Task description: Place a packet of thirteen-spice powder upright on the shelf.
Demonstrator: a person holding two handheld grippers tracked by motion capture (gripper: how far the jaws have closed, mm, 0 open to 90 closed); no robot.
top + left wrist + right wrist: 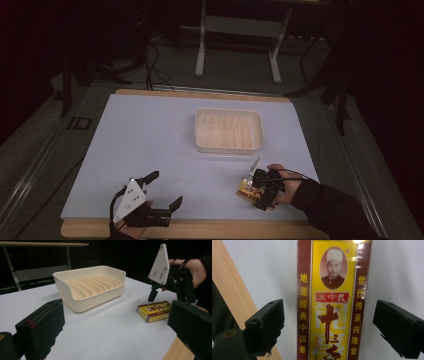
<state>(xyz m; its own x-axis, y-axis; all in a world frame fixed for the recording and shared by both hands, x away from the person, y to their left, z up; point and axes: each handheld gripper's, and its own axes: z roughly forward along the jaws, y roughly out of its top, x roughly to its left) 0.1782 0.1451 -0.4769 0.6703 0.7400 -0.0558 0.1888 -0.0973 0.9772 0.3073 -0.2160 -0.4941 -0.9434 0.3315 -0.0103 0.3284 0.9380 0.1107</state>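
Two tongs: both are working over a white table top point(150, 145), each one gaping wide and gripping nothing.
Right tongs point(252, 189): they are hanging straight over a yellow and dark red box point(332, 300), jaws standing apart on either side of it and not touching it.
Box: it is lying flat between the right jaws, close to the wooden edge point(229, 290) of the table, which is running just beside the left jaw in the right gripper view.
Left tongs point(162, 190): they are resting near the front edge, well apart from the box, jaws spread wide and pointing across the table.
Tray point(229, 130): a cream ribbed tray is sitting beyond both tongs, ahead of the right pair and apart from the box.
In the way: nothing is lying between the right jaws and the box; the bare top is stretching between the left tongs and the tray.
Hand point(197, 268): a hand in a dark sleeve is holding the right tongs from behind.
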